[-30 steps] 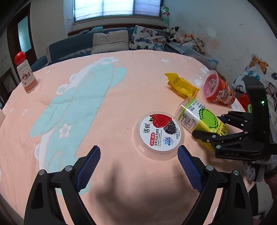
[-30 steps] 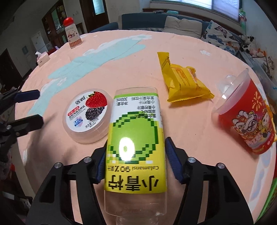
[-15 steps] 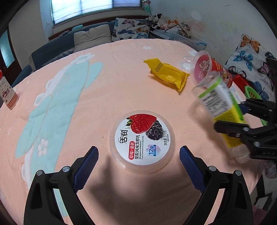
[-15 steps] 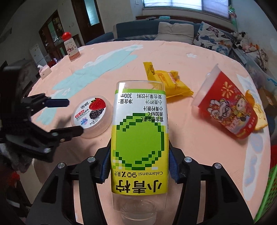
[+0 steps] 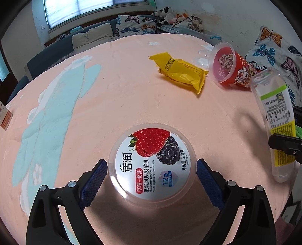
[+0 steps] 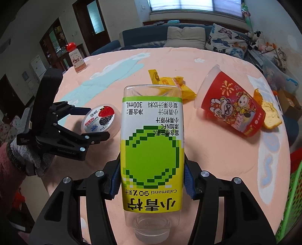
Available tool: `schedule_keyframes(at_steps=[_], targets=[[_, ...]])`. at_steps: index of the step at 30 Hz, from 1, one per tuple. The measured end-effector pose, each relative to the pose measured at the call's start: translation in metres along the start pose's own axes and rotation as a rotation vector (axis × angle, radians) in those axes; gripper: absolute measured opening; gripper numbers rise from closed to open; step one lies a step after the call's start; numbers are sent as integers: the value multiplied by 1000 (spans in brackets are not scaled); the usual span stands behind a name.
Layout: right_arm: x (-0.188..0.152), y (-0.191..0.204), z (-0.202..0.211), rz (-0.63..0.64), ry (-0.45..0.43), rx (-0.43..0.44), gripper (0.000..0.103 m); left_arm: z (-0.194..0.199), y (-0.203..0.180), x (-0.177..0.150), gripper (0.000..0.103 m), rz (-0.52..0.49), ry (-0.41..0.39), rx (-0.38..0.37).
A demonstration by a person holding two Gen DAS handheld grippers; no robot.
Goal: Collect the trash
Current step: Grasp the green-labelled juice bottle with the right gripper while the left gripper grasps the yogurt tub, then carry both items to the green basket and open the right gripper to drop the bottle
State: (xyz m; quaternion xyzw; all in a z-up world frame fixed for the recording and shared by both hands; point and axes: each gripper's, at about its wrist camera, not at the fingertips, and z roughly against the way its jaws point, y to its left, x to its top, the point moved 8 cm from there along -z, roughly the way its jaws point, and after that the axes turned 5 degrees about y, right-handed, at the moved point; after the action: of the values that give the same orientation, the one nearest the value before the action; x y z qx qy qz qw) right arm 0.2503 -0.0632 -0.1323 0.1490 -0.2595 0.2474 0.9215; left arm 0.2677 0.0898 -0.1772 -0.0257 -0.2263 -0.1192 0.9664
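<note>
left gripper (image 5: 152,170) open – pads either side of yogurt tub (image 5: 152,162), strawberry/berry lid, near table's (image 5: 132,98) front edge. bare pink cloth behind it & to its left. right gripper (image 6: 152,181) clamped on clear juice bottle (image 6: 152,150) w/ green-yellow label, held over table's right edge.

Daylight coming through a window (image 6: 196,7) at frame top. Blue sofa (image 6: 143,35) sitting below it, holding butterfly-print cushions (image 6: 224,40). Dark wooden door (image 6: 92,24) standing upper left. White wall (image 5: 236,17) showing stains upper right.
</note>
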Motion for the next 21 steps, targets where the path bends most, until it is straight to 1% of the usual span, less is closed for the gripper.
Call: schedule_keyframes(at_steps=[10, 16, 21], targets=[[-12, -19, 15, -59, -14, -9, 54, -6, -5, 3, 90, -6, -11, 14], [-20, -32, 30, -103, -36, -16, 54, 0, -12, 6, 90, 2, -38, -4], [-27, -50, 45, -146, -61, -29, 54, 14, -28, 11, 90, -12, -72, -24]])
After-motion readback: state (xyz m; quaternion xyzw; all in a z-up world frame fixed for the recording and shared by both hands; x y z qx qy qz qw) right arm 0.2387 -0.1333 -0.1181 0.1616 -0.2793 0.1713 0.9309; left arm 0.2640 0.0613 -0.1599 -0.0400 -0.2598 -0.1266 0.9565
